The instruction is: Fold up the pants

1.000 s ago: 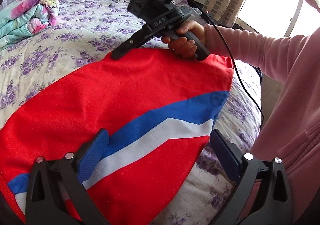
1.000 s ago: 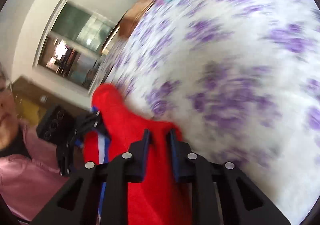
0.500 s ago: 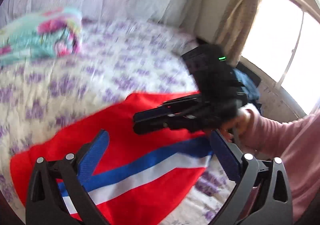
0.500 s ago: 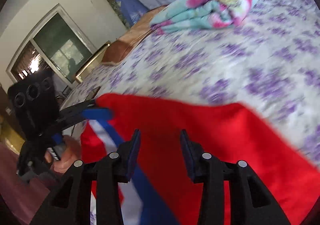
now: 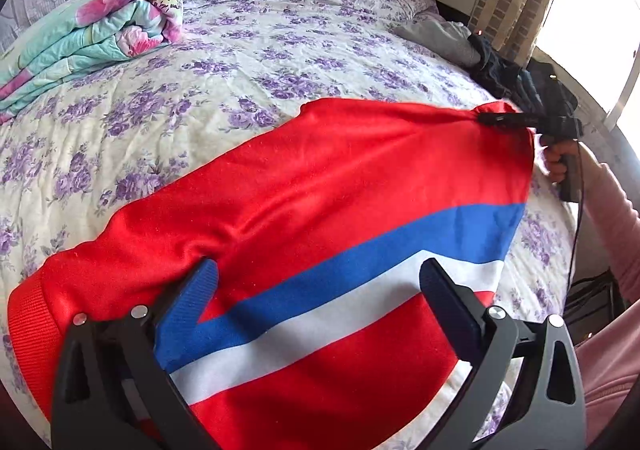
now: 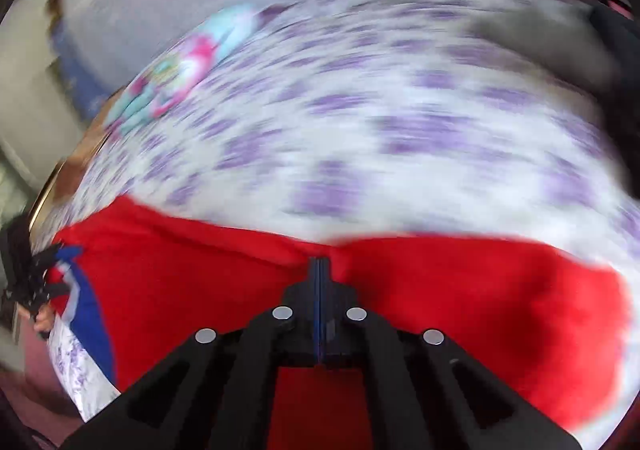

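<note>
Red pants [image 5: 328, 186] with a blue and white stripe lie flat across the floral bed. My left gripper [image 5: 320, 290] is open just above the striped part near the waistband end, holding nothing. My right gripper [image 5: 486, 117] is shut on the far corner of the pants, pulling the cloth taut there. In the blurred right wrist view the right gripper [image 6: 319, 264] has its jaws closed on the red pants [image 6: 460, 290] at the top edge. The left gripper shows small at the left edge of that view [image 6: 38, 278].
A folded floral quilt [image 5: 88, 34] lies at the back left of the bed [image 5: 280, 50]. Grey and dark clothes [image 5: 472, 46] are piled at the bed's far right edge, near a curtain and window. My pink sleeve [image 5: 612, 218] is at the right.
The right gripper went from open over the pants to shut on their far corner and swung right. The left gripper lowered back over the striped part, still open.
</note>
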The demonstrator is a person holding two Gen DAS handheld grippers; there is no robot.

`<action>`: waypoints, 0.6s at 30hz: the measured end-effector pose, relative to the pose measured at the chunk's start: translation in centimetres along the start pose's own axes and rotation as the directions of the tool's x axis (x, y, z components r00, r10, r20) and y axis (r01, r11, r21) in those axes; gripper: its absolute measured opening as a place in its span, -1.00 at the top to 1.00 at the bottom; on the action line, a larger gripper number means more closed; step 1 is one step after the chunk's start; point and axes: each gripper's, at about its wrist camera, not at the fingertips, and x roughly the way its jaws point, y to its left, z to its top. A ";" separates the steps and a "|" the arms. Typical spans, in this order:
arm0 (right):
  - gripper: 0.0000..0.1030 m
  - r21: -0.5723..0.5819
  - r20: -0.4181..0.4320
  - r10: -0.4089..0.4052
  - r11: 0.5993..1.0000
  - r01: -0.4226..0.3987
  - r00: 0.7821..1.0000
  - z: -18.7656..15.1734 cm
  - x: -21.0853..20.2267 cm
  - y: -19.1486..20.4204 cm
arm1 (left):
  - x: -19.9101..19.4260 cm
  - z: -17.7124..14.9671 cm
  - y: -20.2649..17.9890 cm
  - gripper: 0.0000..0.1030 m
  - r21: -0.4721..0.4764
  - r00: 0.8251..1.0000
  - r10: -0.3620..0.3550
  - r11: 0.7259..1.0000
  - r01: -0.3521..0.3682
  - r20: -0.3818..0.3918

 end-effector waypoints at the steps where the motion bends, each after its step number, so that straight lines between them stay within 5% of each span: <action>1: 1.00 0.025 0.015 -0.066 0.998 0.066 0.998 -0.6 -1.0 -1.3 | -0.2 -0.3 -0.3 -0.91 0.009 1.000 0.017 1.000 -0.017 -0.006; 5: 0.69 0.061 0.073 -0.168 0.985 0.164 0.983 -2.4 -4.5 0.0 | -1.6 0.6 -1.9 -0.90 -0.017 0.997 0.066 0.998 -0.066 -0.032; 7: 0.51 -0.054 0.143 -0.121 0.990 0.130 0.982 -3.0 -5.2 4.4 | -2.9 1.9 -3.3 -0.91 -0.056 0.999 -0.025 0.998 0.027 0.031; 9: 0.51 -0.157 0.171 -0.031 0.986 0.059 0.985 -3.3 -4.8 9.0 | -2.7 2.9 -4.7 -0.91 -0.061 0.998 -0.032 0.997 0.036 0.053; 11: 0.50 -0.259 0.144 0.027 0.966 0.012 0.989 -4.1 -3.1 13.6 | -0.7 3.0 -6.1 -0.91 -0.035 0.999 0.046 0.998 -0.046 0.003; 13: 0.48 -0.363 0.092 -0.010 0.931 0.043 0.996 -5.9 -1.0 16.4 | 1.6 1.5 -6.4 -0.90 -0.030 0.991 0.105 0.994 -0.108 -0.089; 15: 0.42 -0.434 0.052 -0.099 0.894 0.111 0.994 -8.4 0.6 17.5 | 1.0 -0.8 -7.1 -0.91 0.027 0.984 0.175 0.984 -0.174 -0.043; 18: 0.22 -0.446 0.093 -0.085 0.888 0.118 0.992 -11.1 -2.0 16.1 | -1.6 -4.2 -8.3 -0.91 0.089 0.976 0.217 0.973 -0.215 -0.013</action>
